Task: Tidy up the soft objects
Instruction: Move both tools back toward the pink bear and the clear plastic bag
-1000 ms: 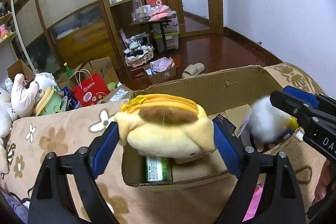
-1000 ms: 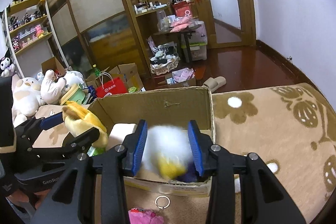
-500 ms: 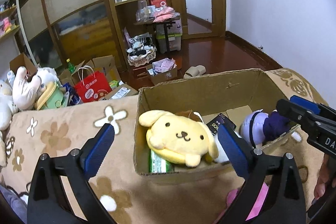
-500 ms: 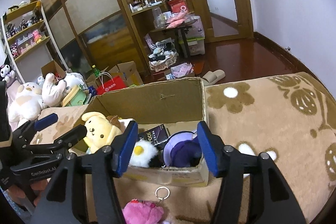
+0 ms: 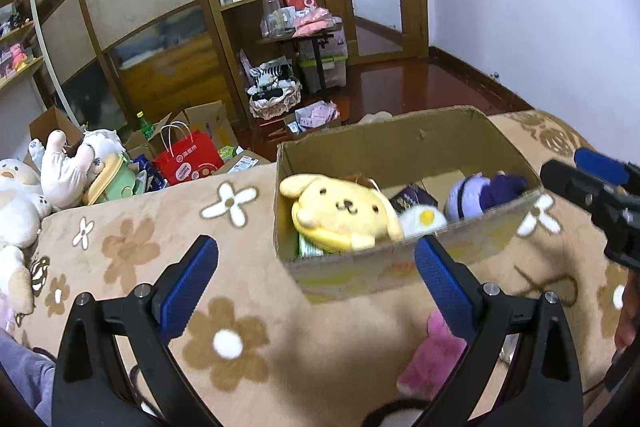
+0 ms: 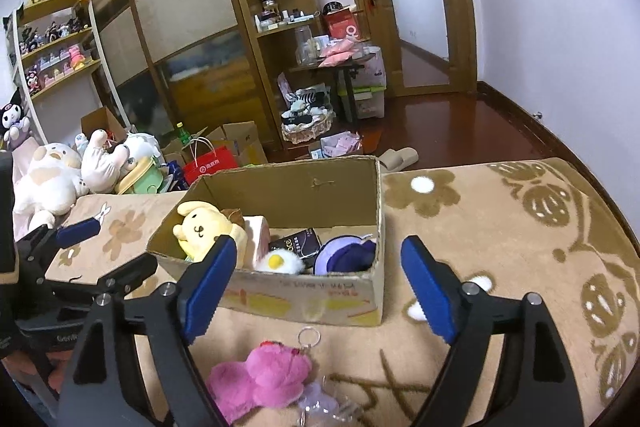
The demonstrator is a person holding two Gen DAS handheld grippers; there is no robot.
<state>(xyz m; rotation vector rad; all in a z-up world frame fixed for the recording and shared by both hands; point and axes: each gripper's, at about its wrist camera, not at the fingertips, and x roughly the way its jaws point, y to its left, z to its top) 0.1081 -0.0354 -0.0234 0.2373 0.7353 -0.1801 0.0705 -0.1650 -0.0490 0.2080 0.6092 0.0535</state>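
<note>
A cardboard box [image 5: 384, 267] [image 6: 304, 299] stands on the flowered brown blanket. In it lie a yellow dog plush [image 5: 344, 211] [image 6: 208, 227], a white egg plush [image 5: 424, 219] [image 6: 280, 263] and a purple plush [image 5: 480, 193] [image 6: 348, 255]. A pink plush with a key ring [image 6: 260, 379] [image 5: 434, 359] lies on the blanket in front of the box. My left gripper [image 5: 316, 283] is open and empty, in front of the box. My right gripper [image 6: 316, 287] is open and empty, above the box's near wall and the pink plush.
Large white plush toys [image 6: 48, 179] and a red paper bag [image 6: 208, 163] sit past the blanket's left edge. Shelves, boxes and a small table [image 6: 332, 67] crowd the far floor. The blanket [image 6: 500, 227] extends to the right of the box.
Both grippers have let go: the yellow dog plush and the white egg plush now lie in the box. Both grippers have opened wide and pulled back toward me.
</note>
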